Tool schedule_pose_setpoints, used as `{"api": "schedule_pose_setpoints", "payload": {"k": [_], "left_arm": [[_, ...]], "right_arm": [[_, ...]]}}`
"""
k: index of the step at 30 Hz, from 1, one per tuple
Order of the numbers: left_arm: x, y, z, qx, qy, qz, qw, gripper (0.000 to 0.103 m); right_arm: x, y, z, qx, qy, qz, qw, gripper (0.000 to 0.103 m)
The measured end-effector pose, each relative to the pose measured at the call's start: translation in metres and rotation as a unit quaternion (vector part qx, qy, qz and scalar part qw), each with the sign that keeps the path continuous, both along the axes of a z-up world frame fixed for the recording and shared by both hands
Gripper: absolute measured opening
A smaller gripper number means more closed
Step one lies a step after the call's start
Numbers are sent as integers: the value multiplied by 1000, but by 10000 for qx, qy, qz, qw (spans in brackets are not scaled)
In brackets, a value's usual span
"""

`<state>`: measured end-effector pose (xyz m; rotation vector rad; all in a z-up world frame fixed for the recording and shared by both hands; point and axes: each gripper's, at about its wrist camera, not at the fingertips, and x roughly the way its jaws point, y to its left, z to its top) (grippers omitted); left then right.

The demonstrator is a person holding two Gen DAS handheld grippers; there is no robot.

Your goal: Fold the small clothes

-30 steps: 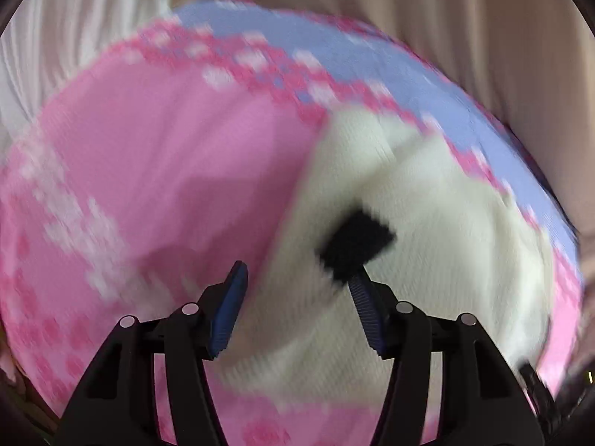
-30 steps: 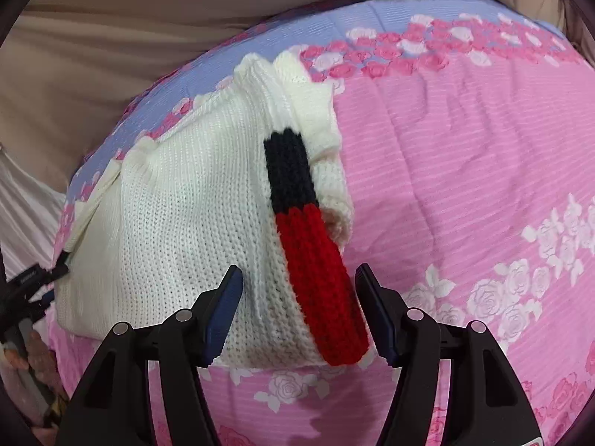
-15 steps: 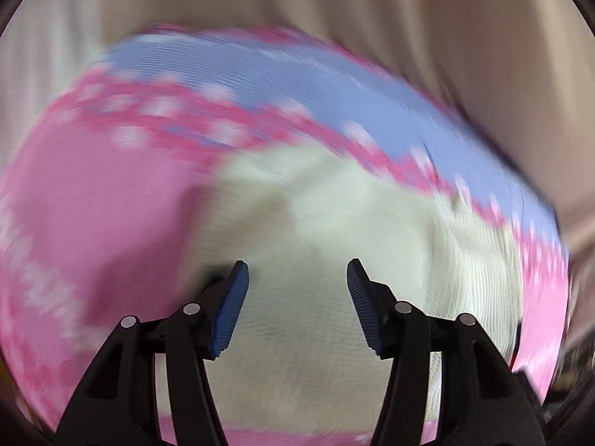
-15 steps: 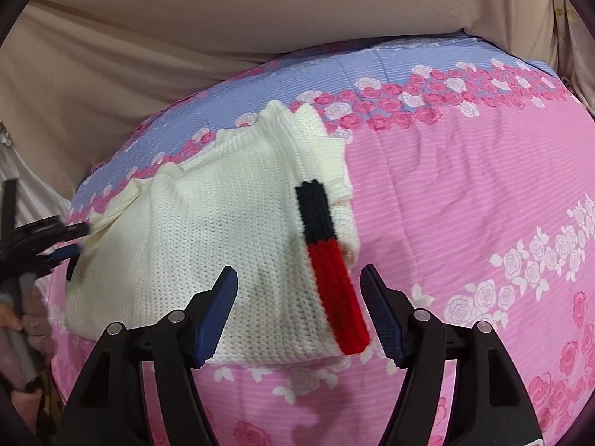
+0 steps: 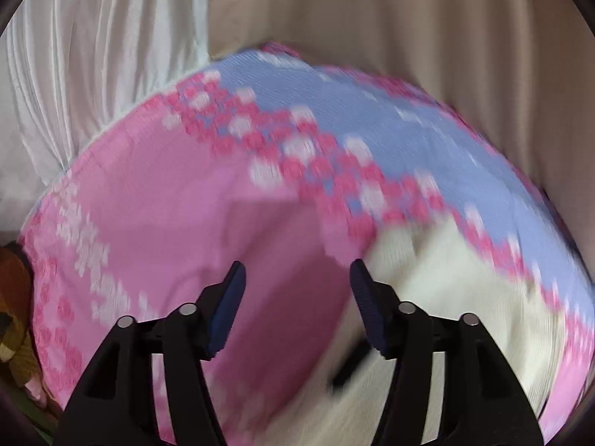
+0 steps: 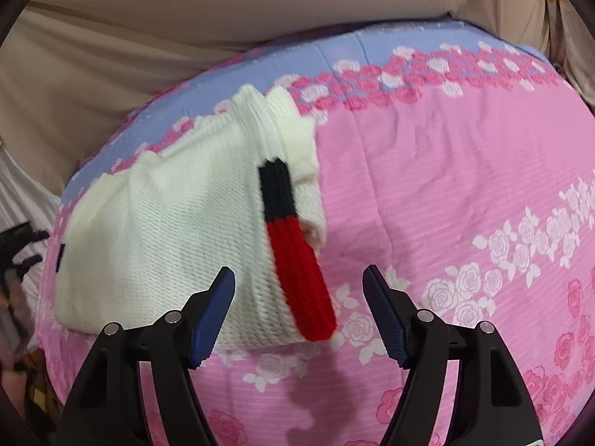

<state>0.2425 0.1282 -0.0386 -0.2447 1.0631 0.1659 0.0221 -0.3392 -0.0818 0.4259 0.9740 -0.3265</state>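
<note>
A small white knit sweater [image 6: 178,223] lies folded on a pink and blue floral bedsheet [image 6: 446,186]. Its sleeve, with a black and red cuff [image 6: 297,260], lies across the right side of the folded body. My right gripper [image 6: 299,293] is open and empty, hovering just above the red cuff end. My left gripper [image 5: 297,290] is open and empty over bare pink sheet; the sweater [image 5: 465,316] is blurred to its right. The left gripper also shows at the left edge of the right wrist view [image 6: 22,249].
Beige curtain [image 6: 186,18] hangs behind the bed. White pleated fabric [image 5: 93,55] is at the far left. A brown and yellow object [image 5: 11,316] lies off the bed's left edge. Pink sheet [image 6: 483,297] stretches to the right of the sweater.
My left gripper swung left, off the sweater and over bare pink sheet. My right gripper drew back a little from the sweater, staying open over the red cuff.
</note>
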Motion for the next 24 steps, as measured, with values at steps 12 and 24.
{"api": "schedule_pose_setpoints", "payload": {"k": [12, 24], "left_arm": [[-89, -9, -68, -845, 703, 379, 9932, 72], [-125, 11, -22, -1985, 902, -504, 9746, 14]], "right_arm": [[7, -10, -35, 1075, -121, -201, 9939, 42], [-55, -3, 40, 769, -135, 200, 9967, 11]]}}
